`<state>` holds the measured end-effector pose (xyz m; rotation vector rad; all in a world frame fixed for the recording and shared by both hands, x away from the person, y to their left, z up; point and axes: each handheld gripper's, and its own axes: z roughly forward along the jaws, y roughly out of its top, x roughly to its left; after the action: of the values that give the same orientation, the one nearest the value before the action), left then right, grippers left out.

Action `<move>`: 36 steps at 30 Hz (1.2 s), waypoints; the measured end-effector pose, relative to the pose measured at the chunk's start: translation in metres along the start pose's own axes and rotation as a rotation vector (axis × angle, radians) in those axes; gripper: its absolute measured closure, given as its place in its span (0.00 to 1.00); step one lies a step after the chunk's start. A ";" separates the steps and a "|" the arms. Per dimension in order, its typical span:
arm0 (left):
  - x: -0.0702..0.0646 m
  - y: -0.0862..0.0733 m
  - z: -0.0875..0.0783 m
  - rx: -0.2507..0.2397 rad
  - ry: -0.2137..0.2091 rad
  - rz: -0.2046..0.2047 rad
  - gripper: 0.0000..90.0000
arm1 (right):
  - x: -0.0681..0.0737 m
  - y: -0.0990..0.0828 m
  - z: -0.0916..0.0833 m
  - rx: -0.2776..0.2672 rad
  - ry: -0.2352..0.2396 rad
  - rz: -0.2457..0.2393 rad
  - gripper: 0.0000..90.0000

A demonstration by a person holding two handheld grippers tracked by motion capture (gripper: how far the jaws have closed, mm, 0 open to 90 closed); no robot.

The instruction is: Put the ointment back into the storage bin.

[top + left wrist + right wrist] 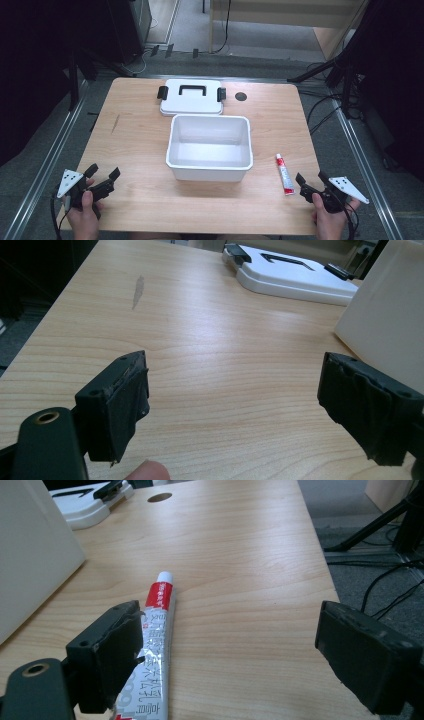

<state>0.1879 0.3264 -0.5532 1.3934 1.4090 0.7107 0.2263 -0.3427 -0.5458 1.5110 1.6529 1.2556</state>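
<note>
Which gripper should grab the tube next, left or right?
Right. The right gripper is open beside the tube; the left gripper is across the table, beyond the white box.

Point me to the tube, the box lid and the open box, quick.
tube [159,630]: right gripper view, on its printed body.
box lid [191,97]: high view, on the white top below the black handle.
open box [209,165]: high view, on the near rim.
</note>
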 end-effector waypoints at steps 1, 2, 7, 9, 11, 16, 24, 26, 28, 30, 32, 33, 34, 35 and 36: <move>0.000 0.000 0.000 0.000 0.000 0.000 0.15 | 0.000 0.000 0.000 0.006 -0.001 -0.004 0.13; 0.000 0.000 0.000 0.002 -0.001 0.000 0.16 | 0.001 0.000 0.001 0.009 -0.005 -0.008 0.13; 0.000 -0.001 -0.001 0.003 -0.006 0.009 0.15 | 0.002 0.004 0.004 0.100 -0.070 -0.042 0.15; 0.000 -0.001 -0.002 0.001 -0.006 0.010 0.15 | 0.003 0.006 0.005 0.135 -0.080 -0.049 0.15; 0.000 -0.001 -0.002 0.002 -0.007 0.010 0.16 | 0.003 0.010 0.006 0.190 -0.052 -0.057 0.15; -0.001 -0.001 -0.001 0.006 -0.007 0.020 0.16 | 0.011 0.031 0.011 0.398 -0.034 -0.130 0.15; -0.002 0.000 0.000 0.017 -0.013 0.030 0.16 | 0.021 0.052 0.027 0.696 -0.034 -0.200 0.15; -0.003 0.000 0.001 0.018 -0.011 0.038 0.16 | 0.027 0.059 0.031 0.758 -0.034 -0.208 0.15; -0.004 0.000 0.001 0.026 -0.011 0.048 0.16 | 0.035 0.068 0.040 0.857 -0.025 -0.197 0.15; -0.004 0.000 0.001 0.030 -0.015 0.051 0.16 | 0.041 0.072 0.048 0.934 -0.031 -0.210 0.15; -0.004 0.000 0.002 0.032 -0.018 0.051 0.16 | 0.047 0.075 0.056 1.000 -0.050 -0.225 0.16; -0.004 0.000 0.002 0.032 -0.018 0.051 0.16 | 0.050 0.077 0.060 1.024 -0.058 -0.239 0.20; -0.004 0.000 0.002 0.033 -0.019 0.051 0.16 | 0.052 0.079 0.064 1.036 -0.065 -0.242 0.25; -0.004 0.000 0.002 0.033 -0.019 0.051 0.16 | 0.054 0.081 0.067 1.045 -0.068 -0.238 0.30; -0.004 0.000 0.002 0.032 -0.020 0.051 0.16 | 0.055 0.082 0.070 1.052 -0.069 -0.226 0.33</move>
<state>0.1890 0.3226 -0.5525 1.4624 1.3785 0.7081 0.3126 -0.2777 -0.4900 1.7727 2.5142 0.1362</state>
